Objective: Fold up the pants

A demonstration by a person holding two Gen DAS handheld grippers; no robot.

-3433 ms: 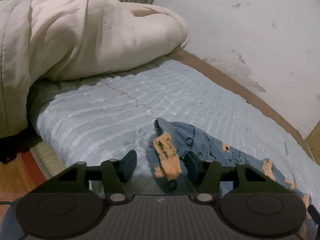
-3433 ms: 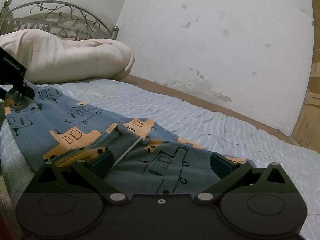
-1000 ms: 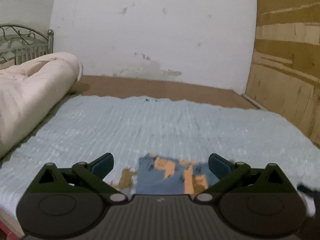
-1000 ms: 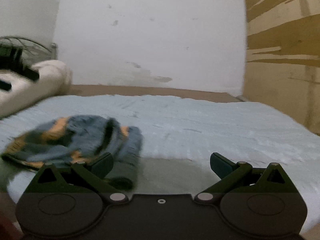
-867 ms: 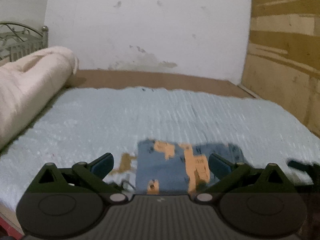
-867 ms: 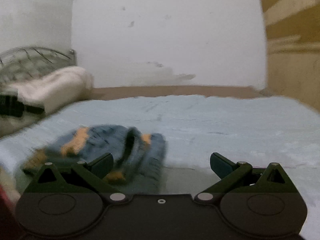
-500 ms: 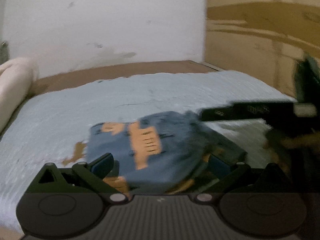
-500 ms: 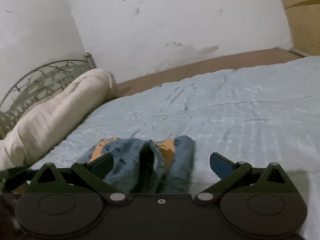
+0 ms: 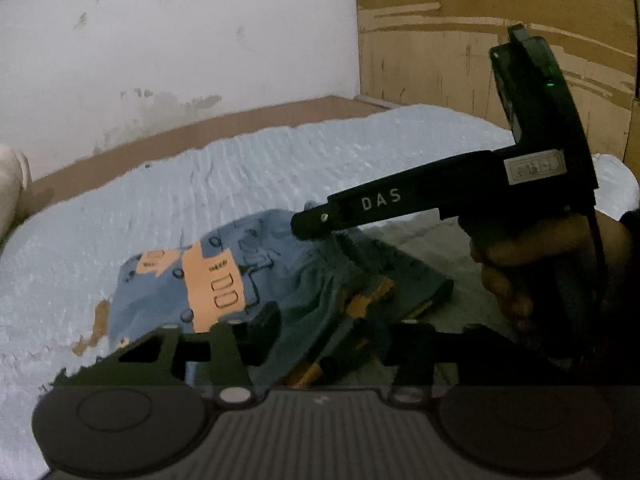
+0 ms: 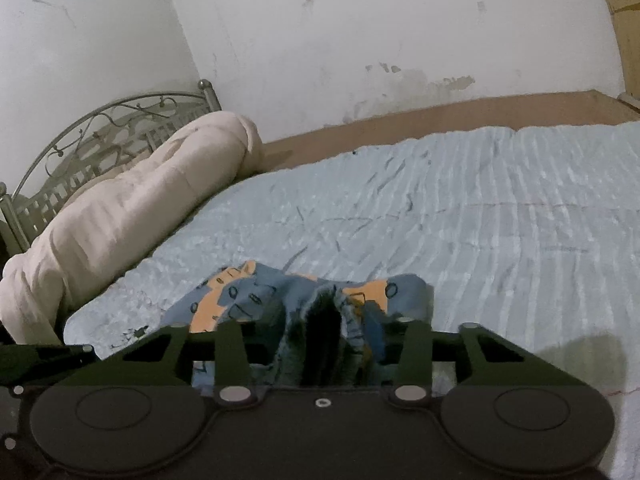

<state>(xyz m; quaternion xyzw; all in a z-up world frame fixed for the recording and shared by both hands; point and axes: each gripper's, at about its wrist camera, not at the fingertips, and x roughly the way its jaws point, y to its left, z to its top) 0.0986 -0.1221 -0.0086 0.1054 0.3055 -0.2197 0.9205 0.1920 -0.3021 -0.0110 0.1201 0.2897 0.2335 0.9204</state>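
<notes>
My left gripper (image 9: pixel 316 332): jaws closing, about half drawn in, with a bunched fold of the pants (image 9: pixel 224 280) standing between them. Near finger (image 9: pixel 266 322) sits against the blue cloth; the far one is lost in shadow, so I cannot tell whether the pads press yet.

My right gripper (image 10: pixel 326 320): jaws likewise closing, half drawn in. A raised ridge of the pants (image 10: pixel 240 292), with a dark crease down its middle, rises directly between the fingers and close against the body of the tool. Whether the pads bite the cloth I cannot tell; the fingertips are hidden behind the fabric.

Pants: blue, printed with orange shapes and dark outlines, folded into a small thick bundle. In the left view the bundle spreads forward and left of my jaws; in the right view it lies at and just beyond them.

Right gripper (image 9: pixel 320 222) as seen from the left camera: black, lettered "DAS", reaching in from the right onto the far side of the bundle, carried by my right hand (image 9: pixel 520 272).

Bedspread (image 10: pixel 500 220): pale blue, ribbed, under the pants.

Rolled comforter (image 10: pixel 132 208): cream, well left of the bundle, along the metal headboard (image 10: pixel 100 128).

Wall (image 10: pixel 360 28): white, stained.
</notes>
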